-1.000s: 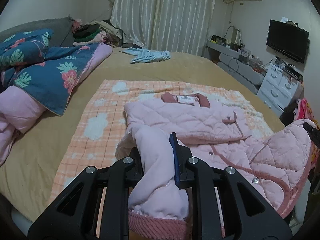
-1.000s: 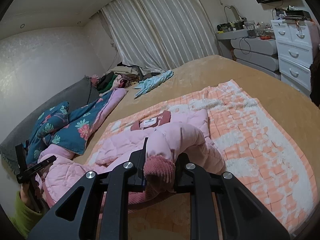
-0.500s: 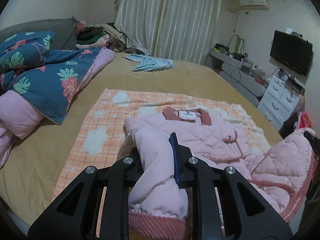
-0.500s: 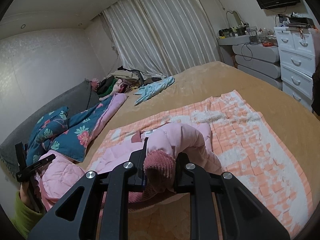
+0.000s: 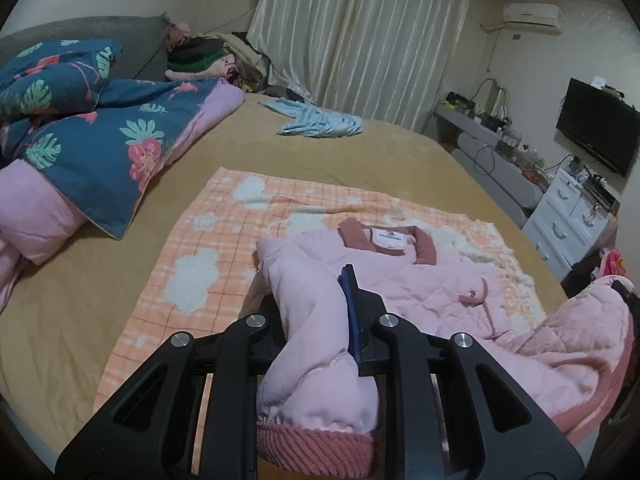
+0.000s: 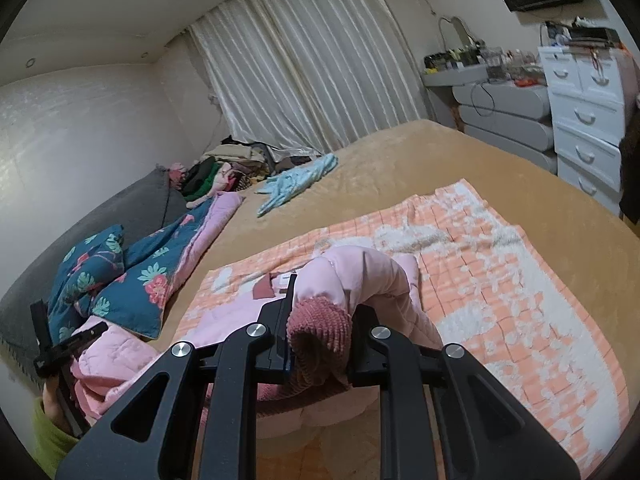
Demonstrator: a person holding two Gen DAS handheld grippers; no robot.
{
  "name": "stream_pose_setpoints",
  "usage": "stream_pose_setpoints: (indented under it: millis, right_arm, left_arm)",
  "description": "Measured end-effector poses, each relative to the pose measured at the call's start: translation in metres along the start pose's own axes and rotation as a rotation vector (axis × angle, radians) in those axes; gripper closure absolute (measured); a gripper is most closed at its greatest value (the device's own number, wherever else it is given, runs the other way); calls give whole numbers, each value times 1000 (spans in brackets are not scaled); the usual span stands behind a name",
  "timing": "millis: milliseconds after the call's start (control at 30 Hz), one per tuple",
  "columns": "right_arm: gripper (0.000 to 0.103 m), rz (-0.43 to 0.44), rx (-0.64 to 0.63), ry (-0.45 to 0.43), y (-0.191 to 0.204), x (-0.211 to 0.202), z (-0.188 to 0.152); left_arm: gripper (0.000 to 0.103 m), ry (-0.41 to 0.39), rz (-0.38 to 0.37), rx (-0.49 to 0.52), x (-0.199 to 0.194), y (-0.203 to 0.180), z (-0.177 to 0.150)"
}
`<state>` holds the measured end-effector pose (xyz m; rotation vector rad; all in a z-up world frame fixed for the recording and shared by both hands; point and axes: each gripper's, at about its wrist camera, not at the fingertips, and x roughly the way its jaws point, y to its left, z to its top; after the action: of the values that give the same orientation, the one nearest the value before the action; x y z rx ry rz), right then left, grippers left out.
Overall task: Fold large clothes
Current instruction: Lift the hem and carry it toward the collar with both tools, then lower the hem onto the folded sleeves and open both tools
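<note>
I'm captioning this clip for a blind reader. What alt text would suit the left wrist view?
The left gripper is shut on a sleeve of a pink quilted jacket, which lies collar-up on an orange checked blanket on a tan bed. A floral duvet lies left, a light blue garment near the curtains.

A home bedroom: a wide bed [image 5: 360, 152] with a quilt [image 5: 100, 128], drawn curtains [image 5: 360, 40], a dresser [image 6: 588, 120] and a wall television [image 5: 596, 124].

Pale pink quilted jacket [image 5: 420, 292], orange-and-white checked blanket [image 5: 224, 240], navy floral quilt [image 5: 100, 148], tan bedspread [image 5: 400, 152]
</note>
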<state>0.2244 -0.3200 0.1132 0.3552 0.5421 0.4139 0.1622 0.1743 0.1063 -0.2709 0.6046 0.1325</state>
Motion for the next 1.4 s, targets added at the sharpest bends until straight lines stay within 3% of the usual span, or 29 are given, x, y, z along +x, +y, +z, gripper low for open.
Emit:
stream_pose_setpoints:
  millis: [367, 1133, 1400]
  right_arm:
    - [86, -58, 36, 63, -22, 45, 5]
    - [82, -108, 164, 224, -84, 155, 14]
    - [73, -53, 221, 242, -100, 171, 11]
  left_arm:
    - [89, 20, 86, 60, 41, -5, -1]
    - [88, 105, 182, 133, 128, -8, 7]
    - [88, 120, 182, 139, 146, -7, 6]
